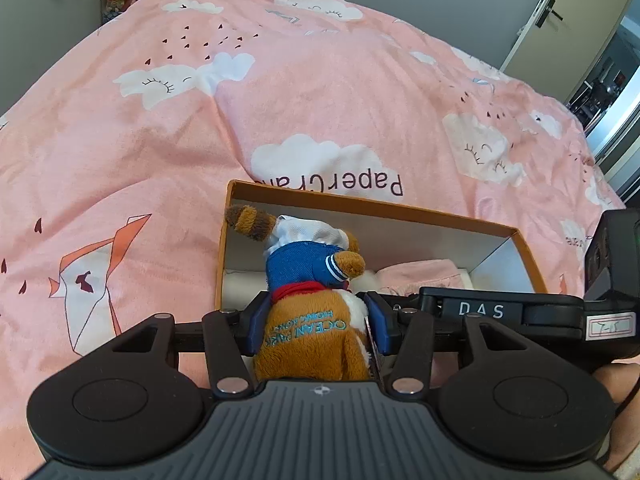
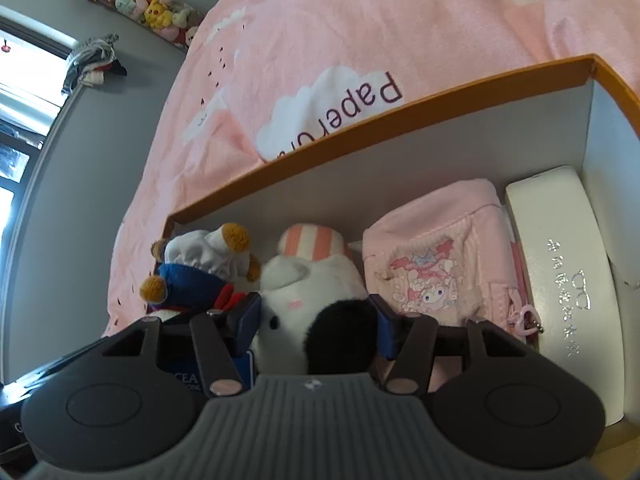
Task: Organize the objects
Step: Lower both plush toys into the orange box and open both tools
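My left gripper is shut on a brown plush toy with a blue jacket, red scarf and white cap. It hangs over the left end of an open orange box lying on the bed. My right gripper is shut on a white plush toy with a black ear and a pink-striped part, held low inside the same box. In the right wrist view the brown plush toy sits just left of the white one. The box floor under both toys is hidden.
A pink cartoon-print pouch and a white glasses case lie in the box's right half. The pink cloud-print bedspread surrounds the box. Plush toys line the far wall. A door stands at the right.
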{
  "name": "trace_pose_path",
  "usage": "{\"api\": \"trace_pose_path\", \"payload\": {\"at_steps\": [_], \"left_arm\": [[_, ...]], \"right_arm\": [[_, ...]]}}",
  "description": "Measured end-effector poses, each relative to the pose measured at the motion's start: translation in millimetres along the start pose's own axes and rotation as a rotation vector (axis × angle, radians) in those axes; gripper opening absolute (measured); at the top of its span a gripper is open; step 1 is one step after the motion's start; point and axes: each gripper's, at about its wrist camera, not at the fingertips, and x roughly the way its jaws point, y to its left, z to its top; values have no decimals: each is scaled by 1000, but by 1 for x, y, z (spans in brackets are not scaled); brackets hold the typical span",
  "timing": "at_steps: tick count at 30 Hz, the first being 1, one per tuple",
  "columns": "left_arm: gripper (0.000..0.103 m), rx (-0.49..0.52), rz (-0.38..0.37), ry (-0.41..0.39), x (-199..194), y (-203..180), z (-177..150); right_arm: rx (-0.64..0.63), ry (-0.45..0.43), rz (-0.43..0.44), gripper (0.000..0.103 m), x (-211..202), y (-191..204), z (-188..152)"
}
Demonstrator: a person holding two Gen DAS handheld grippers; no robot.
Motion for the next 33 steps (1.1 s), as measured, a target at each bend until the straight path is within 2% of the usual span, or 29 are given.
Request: {"api": "trace_pose_path", "payload": {"at_steps": [6,8,10,12,14,17,21,25,27,33], "left_arm": [[58,29,22,2,4,-1,-1],[58,41,29,3,4,-2,-2],[58,64,44,8,5,-4,-1],[58,89,60,17,7,-7,-1],[59,108,78,20,9,-11,-1],[57,162,136,-10,10,-16,-2],[59,244,197,-46,6,-24,-2],[59,278,148,-4,-1,-28,-4],[58,330,135,30,-4,-33,-9],[52,586,204,164,5,-50,-36]], "right_arm": [[-78,-58,-32,62,-21,4,1],[-132,-59,-26,56,-28,8,1],[-203,-45,-19,41,-31,12,-1],[-273,-23,-18,36,-28,17,-5],[-325,-4,-36,34,-21,21,-10],[-351,8,-119,32,-10,21,-15],[-337,7,-118,32,-10,17,-15],[-338,2,-118,32,-13,16,-16],[-341,3,-113,32,-13,15,-17],[-433,-4,-119,35,-22,21,-24]]}}
